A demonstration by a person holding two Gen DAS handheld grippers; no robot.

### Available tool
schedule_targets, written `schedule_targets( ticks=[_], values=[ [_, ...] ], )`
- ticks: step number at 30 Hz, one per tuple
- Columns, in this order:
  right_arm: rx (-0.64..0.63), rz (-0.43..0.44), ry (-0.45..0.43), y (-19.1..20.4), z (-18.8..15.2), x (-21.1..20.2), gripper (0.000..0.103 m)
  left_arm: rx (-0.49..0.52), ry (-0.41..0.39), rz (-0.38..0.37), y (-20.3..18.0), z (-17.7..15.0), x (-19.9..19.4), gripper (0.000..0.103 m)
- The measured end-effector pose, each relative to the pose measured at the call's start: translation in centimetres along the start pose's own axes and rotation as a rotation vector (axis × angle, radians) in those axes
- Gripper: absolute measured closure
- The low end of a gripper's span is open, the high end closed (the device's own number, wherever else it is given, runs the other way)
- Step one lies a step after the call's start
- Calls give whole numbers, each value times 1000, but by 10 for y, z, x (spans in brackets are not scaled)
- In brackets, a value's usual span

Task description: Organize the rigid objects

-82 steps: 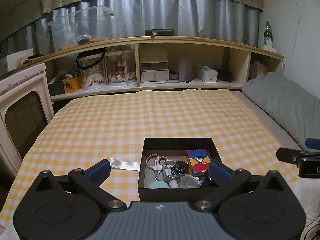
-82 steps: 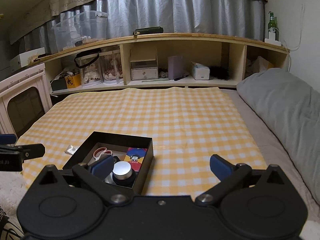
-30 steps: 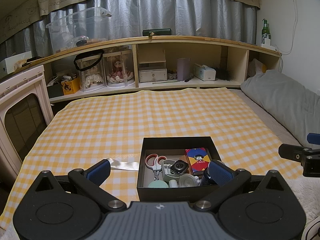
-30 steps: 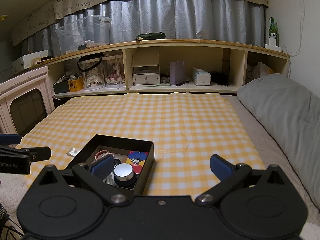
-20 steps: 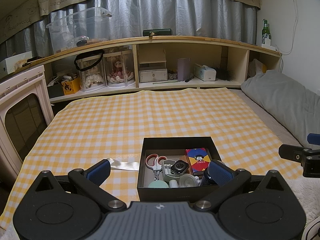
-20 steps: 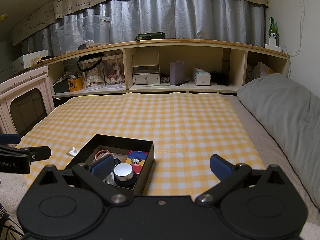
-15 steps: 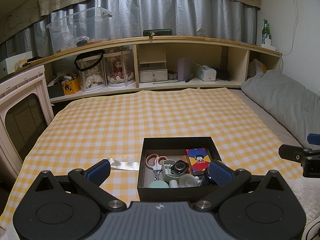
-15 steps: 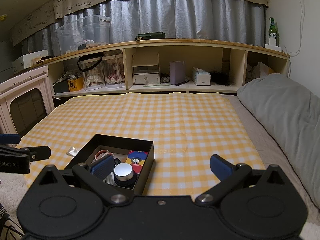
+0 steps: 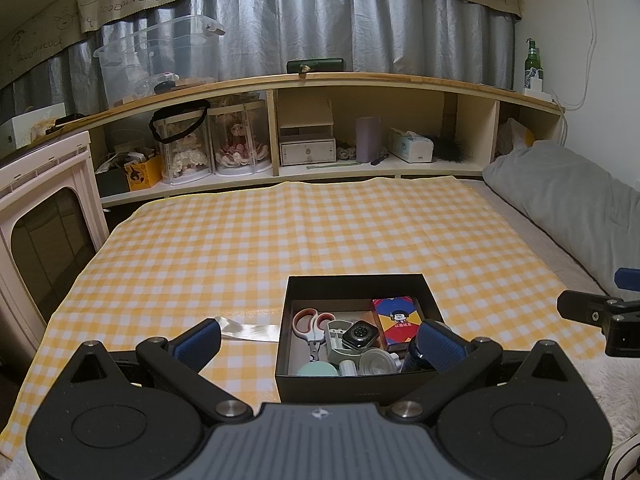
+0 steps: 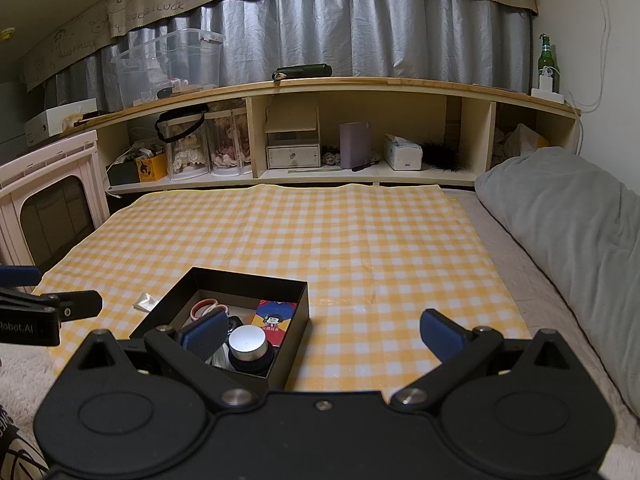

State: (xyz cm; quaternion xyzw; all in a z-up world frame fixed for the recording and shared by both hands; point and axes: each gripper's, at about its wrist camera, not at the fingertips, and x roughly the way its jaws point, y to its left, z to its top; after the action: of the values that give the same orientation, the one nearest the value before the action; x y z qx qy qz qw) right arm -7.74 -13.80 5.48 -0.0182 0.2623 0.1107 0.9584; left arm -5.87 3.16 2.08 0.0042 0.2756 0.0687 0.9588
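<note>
A black open box [image 9: 356, 285] sits on the yellow checked cloth [image 9: 280, 240], also in the right wrist view [image 10: 248, 280]. It holds pink-handled scissors [image 9: 310, 326], a smartwatch [image 9: 359, 334], a colourful card box [image 9: 396, 316], a mint round lid [image 9: 317, 369], white pieces and a dark bottle with a silver cap [image 10: 248, 342]. My left gripper [image 9: 318, 342] is open and empty, just short of the box's near wall. My right gripper [image 10: 322, 330] is open and empty, over the box's near right corner.
A silvery foil packet [image 9: 250, 330] lies on the cloth left of the box. A grey pillow [image 10: 568, 232] lies at the right. A wooden shelf [image 9: 320, 160] with jars and boxes runs along the back. A pink cabinet [image 9: 36, 232] stands at the left.
Both views have risen slightly since 2.7 s ago; over the last second nothing has visibly moved.
</note>
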Motion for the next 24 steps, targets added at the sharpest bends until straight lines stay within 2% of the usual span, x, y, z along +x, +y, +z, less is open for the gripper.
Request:
schedule_targets(
  ticks=[24],
  values=[
    [-3,0,3,-1,0,0,0,-2,0,4,6,0,1,0]
  ],
)
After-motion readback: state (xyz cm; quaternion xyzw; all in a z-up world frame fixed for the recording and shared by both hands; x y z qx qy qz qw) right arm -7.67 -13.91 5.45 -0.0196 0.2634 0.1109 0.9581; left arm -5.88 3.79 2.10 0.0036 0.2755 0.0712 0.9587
